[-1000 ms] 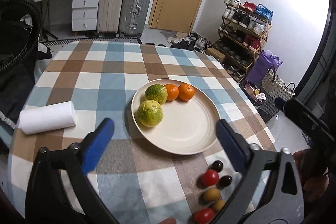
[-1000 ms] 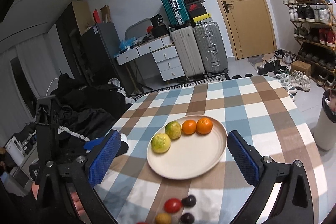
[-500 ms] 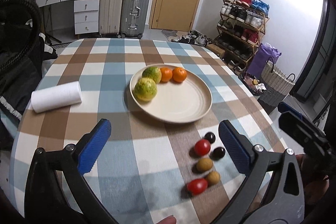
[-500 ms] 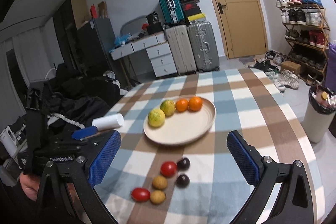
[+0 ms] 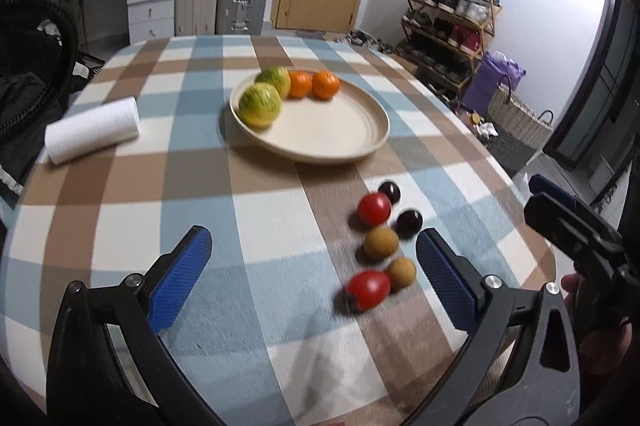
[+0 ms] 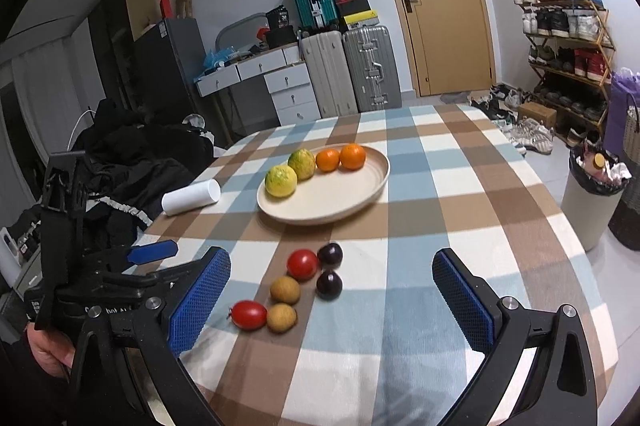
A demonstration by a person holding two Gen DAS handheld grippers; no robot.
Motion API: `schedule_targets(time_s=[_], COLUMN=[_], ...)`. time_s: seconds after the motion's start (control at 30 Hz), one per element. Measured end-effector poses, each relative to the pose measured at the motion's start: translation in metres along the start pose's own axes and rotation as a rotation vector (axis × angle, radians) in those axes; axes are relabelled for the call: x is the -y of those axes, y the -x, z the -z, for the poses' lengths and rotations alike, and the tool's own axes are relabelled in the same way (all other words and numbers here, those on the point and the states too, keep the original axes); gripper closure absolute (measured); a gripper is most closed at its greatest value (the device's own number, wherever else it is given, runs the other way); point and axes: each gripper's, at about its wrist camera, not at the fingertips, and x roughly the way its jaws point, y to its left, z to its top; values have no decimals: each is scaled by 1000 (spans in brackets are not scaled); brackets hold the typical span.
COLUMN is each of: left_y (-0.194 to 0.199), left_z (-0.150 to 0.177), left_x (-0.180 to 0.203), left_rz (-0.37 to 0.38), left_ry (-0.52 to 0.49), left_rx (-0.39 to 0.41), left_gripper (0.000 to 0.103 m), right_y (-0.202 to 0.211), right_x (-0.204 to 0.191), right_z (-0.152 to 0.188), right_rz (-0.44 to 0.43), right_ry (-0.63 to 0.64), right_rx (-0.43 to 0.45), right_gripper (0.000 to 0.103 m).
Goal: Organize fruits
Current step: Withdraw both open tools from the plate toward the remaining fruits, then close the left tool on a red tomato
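Right wrist view — right gripper point(image 6: 332, 302) and left gripper point(image 5: 312, 278) both wide, empty.
Six small fruits point(image 6: 304, 264) lie loose near the plate point(image 6: 360, 194); we judge they may roll off — left view possibly blurred.

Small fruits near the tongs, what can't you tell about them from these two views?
- Exact kind of the two dark fruits: too small, both views.
- Red fruit stem end: motion-blurred, left wrist view.
- Brown fruits' undersides: hidden against the tablecloth.
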Motion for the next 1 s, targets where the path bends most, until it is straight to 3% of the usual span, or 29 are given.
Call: schedule_targets(time_s=[0.43, 0.67, 0.9, 1.0], left_y=[-37, -45, -47, -45], left_z=[27, 27, 26, 27], left_x=[3, 5, 15, 17], left_rz=[74, 129, 209, 215], left_ry=[-39, -54, -100, -111], left_rx=[-144, -162, -184, -174], left_gripper=[4, 29, 75, 77], right_y=[-9, -15, -18, -18], right_x=[3, 5, 4, 3], right_z=[22, 29, 30, 30], right_rz=[5, 5, -6, -10], right_ry=[-23, -32, -32, -31], right_rx=[-43, -68, -72, -76], right_gripper=[0, 0, 0, 0])
